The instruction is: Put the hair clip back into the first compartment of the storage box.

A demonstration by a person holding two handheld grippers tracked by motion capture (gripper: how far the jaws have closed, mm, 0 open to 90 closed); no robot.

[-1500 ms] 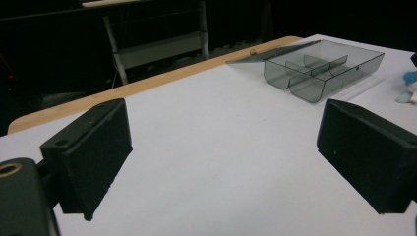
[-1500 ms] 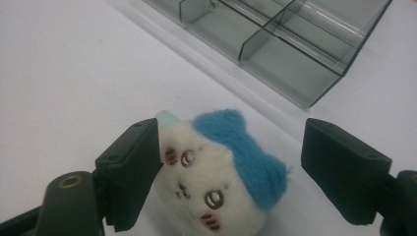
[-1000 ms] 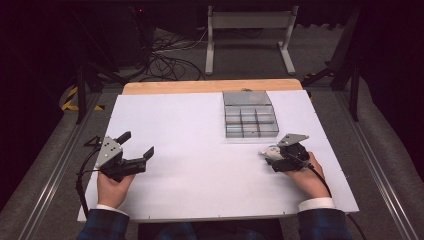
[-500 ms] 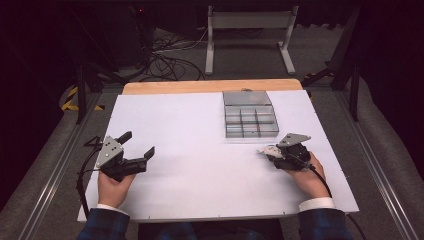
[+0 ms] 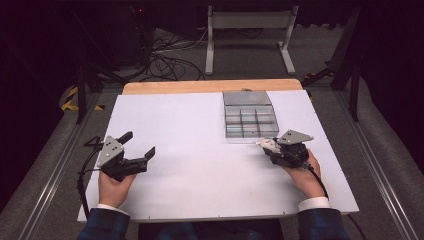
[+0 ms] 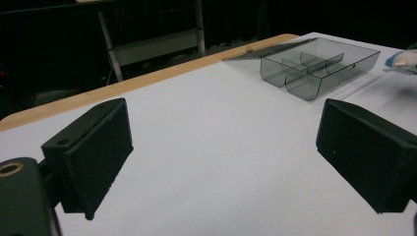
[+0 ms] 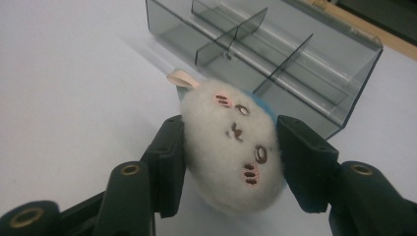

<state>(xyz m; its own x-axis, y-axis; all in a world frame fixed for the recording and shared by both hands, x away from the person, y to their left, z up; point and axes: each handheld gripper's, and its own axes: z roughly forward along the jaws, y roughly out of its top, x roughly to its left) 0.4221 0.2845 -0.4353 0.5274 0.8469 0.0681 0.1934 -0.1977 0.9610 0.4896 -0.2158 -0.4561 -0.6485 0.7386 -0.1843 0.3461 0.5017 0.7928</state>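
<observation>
The divided box (image 5: pixel 249 120) sits toward the table's (image 5: pixel 190 130) far right. The plush toy (image 5: pixel 270 145) is just in front of it, between the right gripper's (image 5: pixel 270 147) pads. The left gripper (image 5: pixel 136 148) is way off at near left.

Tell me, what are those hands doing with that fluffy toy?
A person holds a tool in each hand at a white table. The right tool has just closed on a small plush toy with a stitched face, right beside the clear divided box. The left tool sits open over the table, holding nothing.
</observation>
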